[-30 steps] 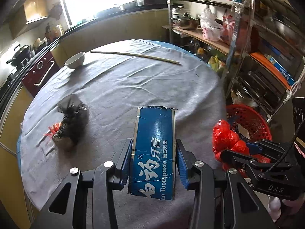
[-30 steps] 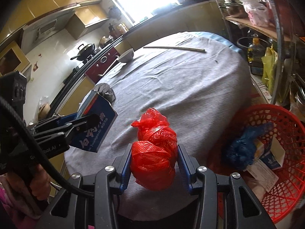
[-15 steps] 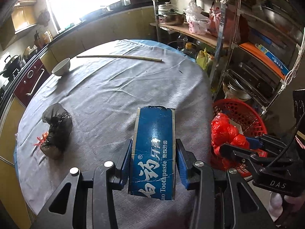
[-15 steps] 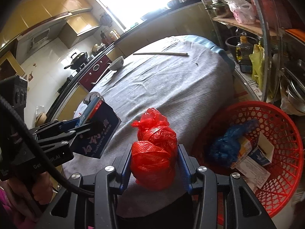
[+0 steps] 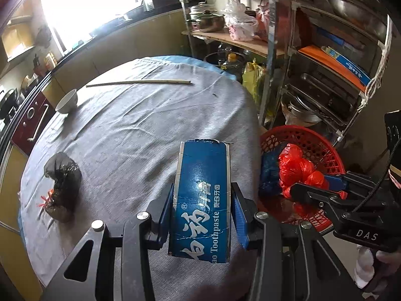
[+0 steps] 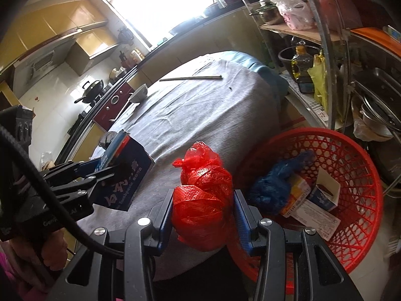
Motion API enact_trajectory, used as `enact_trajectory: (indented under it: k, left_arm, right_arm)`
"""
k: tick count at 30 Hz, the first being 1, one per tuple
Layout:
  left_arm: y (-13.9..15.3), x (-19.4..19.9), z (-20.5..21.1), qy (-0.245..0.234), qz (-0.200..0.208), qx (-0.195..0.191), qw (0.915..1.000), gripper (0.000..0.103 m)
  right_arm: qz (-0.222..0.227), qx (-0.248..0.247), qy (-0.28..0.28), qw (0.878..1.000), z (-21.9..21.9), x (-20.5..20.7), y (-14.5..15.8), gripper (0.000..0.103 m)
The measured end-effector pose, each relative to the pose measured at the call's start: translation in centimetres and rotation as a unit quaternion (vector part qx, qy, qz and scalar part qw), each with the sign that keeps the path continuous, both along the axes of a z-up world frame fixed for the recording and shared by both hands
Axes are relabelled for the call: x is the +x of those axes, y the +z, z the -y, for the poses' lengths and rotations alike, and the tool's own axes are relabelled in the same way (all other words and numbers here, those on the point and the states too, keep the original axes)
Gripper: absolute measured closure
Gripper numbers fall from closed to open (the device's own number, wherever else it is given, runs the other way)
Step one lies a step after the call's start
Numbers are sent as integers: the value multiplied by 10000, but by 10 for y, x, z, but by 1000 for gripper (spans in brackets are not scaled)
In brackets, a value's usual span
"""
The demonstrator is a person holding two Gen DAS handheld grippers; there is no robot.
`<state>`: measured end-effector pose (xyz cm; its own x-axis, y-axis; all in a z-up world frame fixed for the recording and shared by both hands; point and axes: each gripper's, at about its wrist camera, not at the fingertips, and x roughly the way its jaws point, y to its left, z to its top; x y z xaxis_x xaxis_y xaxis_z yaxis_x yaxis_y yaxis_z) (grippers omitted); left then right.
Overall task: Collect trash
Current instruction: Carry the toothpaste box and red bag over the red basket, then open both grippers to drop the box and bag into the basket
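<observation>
My left gripper (image 5: pixel 202 213) is shut on a blue toothpaste box (image 5: pixel 203 190) and holds it above the table's near right edge; the box also shows in the right wrist view (image 6: pixel 125 175). My right gripper (image 6: pixel 203 213) is shut on a red plastic bag (image 6: pixel 204 198) at the table's edge, beside the red mesh basket (image 6: pixel 351 150). The bag also shows in the left wrist view (image 5: pixel 298 168), in front of the basket (image 5: pixel 313 138). The basket holds a blue bag (image 6: pixel 273 188) and small cartons (image 6: pixel 323 190). A black bag of trash (image 5: pixel 62 180) lies on the table at the left.
The round table has a grey cloth (image 5: pixel 140 125). A white bowl (image 5: pixel 67 101) and a long stick (image 5: pixel 140 82) lie at its far side. A metal shelf rack (image 5: pixel 313 57) with pots stands right of the table, behind the basket. Kitchen counters run behind.
Both grippers have moved right with their loads, toward the red basket. The basket now fills more of both views. The black bag has stayed on the table.
</observation>
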<state>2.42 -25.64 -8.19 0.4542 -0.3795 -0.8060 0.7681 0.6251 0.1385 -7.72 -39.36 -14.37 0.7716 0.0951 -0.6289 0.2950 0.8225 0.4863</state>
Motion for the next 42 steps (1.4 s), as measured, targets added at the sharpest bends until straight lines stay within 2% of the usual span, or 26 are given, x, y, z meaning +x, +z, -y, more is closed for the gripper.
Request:
enact_trajectory:
  k: [15,26,35,37,38,40,42]
  left_arm:
    - [-6,-20,31,-453,45,104,9989,58]
    - [-25,-26,58,-1166,-734,-225,9902,58]
    - [-37,-34,72,-1552,-1136,-361,9807,56]
    - [-37,-36,73,-1602,-1166,-359,9795,53]
    - [-37,-35,72,-1613,-1166,-366,9793,47]
    - [-34,-34,69,-1590,-1147,-447,9796,40]
    - [-31,-33,66,-1596,-1154,-522,9790,39]
  right_arm:
    - [-119,84,-424,9990,27,-19,-10,56]
    - [-360,69,-1106,9932,64,-41,-20,56]
    - [-601,219,-1473,9870,82,-46,-30,54]
    - [-652,363,-1536,9853,84,-46,-33,53]
    - [-660,403,-1553,9848,86,-46,-34,52]
    - [-697,424,-1613,9835,87,-46,-34,49]
    - [-694,439,-1631,9832,87,-47,-34,47]
